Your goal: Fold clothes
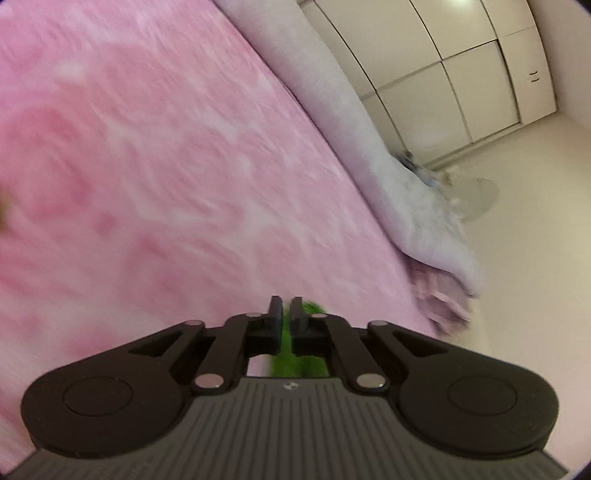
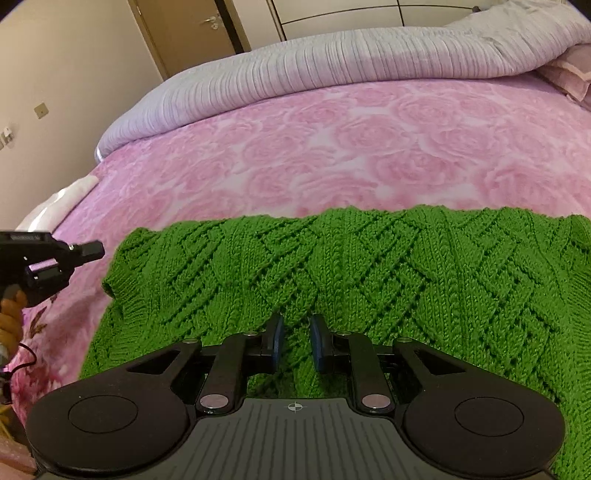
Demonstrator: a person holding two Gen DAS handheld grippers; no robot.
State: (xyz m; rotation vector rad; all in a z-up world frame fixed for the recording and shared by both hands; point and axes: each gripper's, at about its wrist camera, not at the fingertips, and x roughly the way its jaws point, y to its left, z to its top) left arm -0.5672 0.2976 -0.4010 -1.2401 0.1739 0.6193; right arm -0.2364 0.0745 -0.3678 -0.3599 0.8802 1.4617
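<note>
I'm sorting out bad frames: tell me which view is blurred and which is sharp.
Left wrist view: motion-smeared, the pink blanket streaked, only the left gripper crisp; glare on the cupboard. Right wrist view: sharp, the green sweater stitches clear; fisheye bends the bed's edge.

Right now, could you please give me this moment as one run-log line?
task: fold clothes | sweater: spread on blanket | left claw: shut, beside sweater | right claw: open, over sweater

The left gripper (image 1: 286, 314), jaws nearly together, shows green knit (image 1: 295, 363) beneath, over a blurred pink blanket (image 1: 166, 166).
</note>
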